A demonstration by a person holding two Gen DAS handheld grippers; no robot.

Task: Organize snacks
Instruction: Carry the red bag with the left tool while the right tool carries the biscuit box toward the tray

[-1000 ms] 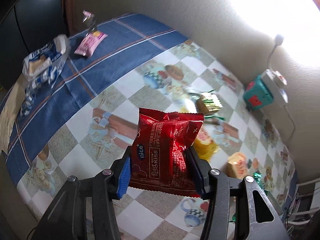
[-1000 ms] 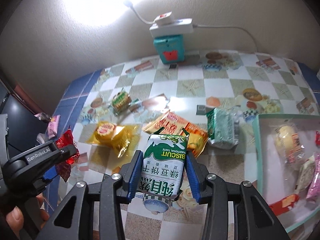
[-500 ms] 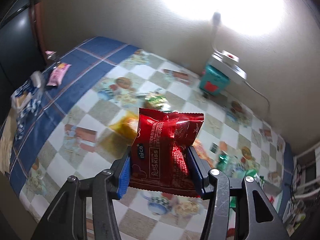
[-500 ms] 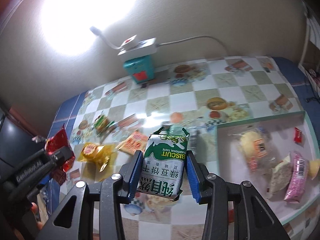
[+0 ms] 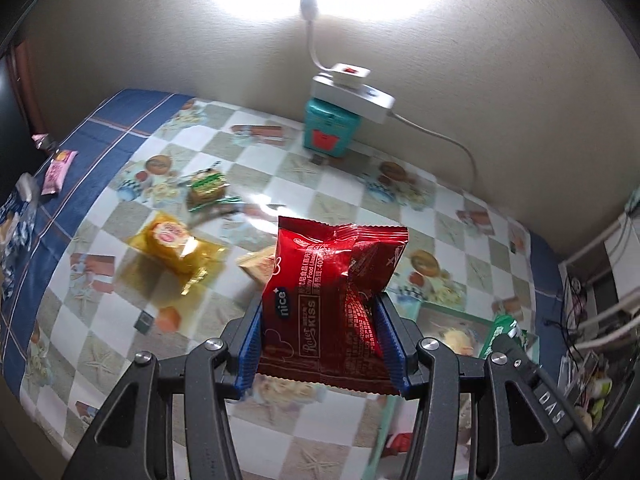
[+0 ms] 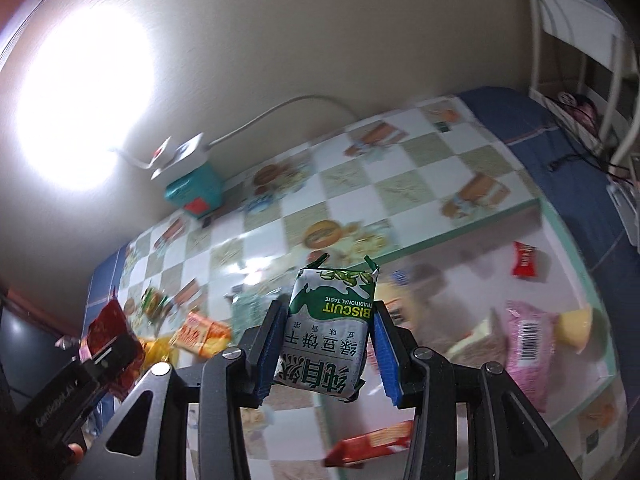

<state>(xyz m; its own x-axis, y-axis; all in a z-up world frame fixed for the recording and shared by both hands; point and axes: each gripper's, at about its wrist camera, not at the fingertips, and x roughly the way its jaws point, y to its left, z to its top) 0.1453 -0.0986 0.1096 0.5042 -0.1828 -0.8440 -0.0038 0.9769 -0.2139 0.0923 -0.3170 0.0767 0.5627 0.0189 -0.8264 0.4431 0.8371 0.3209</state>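
My left gripper point(image 5: 325, 344) is shut on a red "nice" snack packet point(image 5: 332, 304), held above the checked tablecloth. My right gripper point(image 6: 326, 350) is shut on a green-and-white biscuit packet point(image 6: 330, 332), held above the near left edge of the mint-rimmed tray point(image 6: 568, 240). The tray holds a pink packet point(image 6: 528, 340), a small red packet point(image 6: 525, 259), a yellow cake and others. The tray rim also shows in the left wrist view point(image 5: 424, 308), just right of the red packet. The left gripper with its red packet shows at lower left of the right wrist view point(image 6: 112, 340).
Loose on the cloth: a yellow wrapped cake point(image 5: 172, 240), a green-wrapped snack point(image 5: 208, 188), an orange packet point(image 5: 260, 264), a pink packet point(image 5: 58, 164) at far left. A teal box with a white power strip point(image 5: 332, 128) stands by the wall. A shelf rack point(image 6: 580, 60) is at right.
Both grippers have swung to the right with their packets. The right one now hangs over the tray's edge; the left one has the tray coming into its view.
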